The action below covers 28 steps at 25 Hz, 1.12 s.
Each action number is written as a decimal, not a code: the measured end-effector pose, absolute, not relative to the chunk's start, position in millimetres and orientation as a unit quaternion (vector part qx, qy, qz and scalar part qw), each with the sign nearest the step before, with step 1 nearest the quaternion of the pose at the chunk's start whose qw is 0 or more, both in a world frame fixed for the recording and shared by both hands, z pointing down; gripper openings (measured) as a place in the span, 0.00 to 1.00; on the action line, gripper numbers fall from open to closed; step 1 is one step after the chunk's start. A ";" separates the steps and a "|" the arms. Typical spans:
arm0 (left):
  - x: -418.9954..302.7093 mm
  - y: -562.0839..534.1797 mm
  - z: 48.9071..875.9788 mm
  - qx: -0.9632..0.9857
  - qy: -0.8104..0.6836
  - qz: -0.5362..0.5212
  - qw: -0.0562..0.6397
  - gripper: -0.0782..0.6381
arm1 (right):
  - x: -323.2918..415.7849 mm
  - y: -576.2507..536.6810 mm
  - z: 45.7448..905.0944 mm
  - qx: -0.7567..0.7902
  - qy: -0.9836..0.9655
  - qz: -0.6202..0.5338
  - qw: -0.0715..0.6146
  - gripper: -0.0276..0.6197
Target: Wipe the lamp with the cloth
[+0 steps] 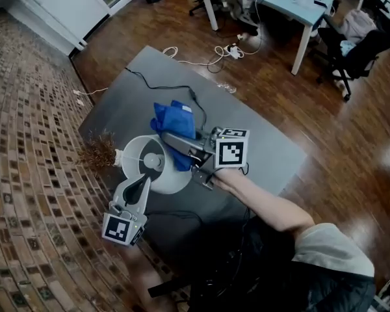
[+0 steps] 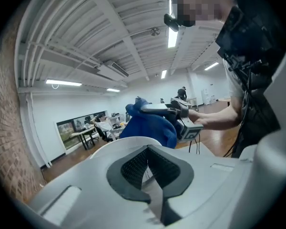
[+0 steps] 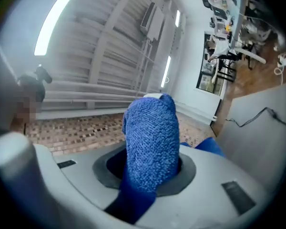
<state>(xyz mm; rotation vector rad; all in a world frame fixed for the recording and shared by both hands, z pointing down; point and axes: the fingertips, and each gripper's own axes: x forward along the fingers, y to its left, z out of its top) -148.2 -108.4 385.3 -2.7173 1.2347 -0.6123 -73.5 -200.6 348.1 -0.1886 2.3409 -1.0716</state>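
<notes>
A white lamp (image 1: 133, 151) stands on the grey table (image 1: 266, 142), its round shade seen from above. My left gripper (image 1: 145, 182) comes in from below and its jaws are shut on the near rim of the shade; in the left gripper view that rim (image 2: 109, 146) arcs just past the closed pads of the gripper (image 2: 145, 168). My right gripper (image 1: 169, 138) reaches in from the right and is shut on a blue cloth (image 1: 172, 119), held over the far side of the shade. The cloth (image 3: 150, 142) bulges up between its jaws (image 3: 150, 175). From the left gripper view the cloth (image 2: 150, 125) hangs just behind the shade.
A brown dried tuft (image 1: 97, 151) lies on the table left of the lamp. A black cable (image 1: 172, 88) runs across the tabletop's far part. White cords (image 1: 214, 51) lie on the wooden floor beyond, near a desk (image 1: 273, 5) and office chairs (image 1: 357, 44).
</notes>
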 end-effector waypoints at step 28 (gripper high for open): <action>-128.1 -42.9 393.6 -0.896 0.393 -0.186 0.089 0.11 | -102.5 -213.1 510.7 -0.058 0.909 -0.408 -0.058 0.22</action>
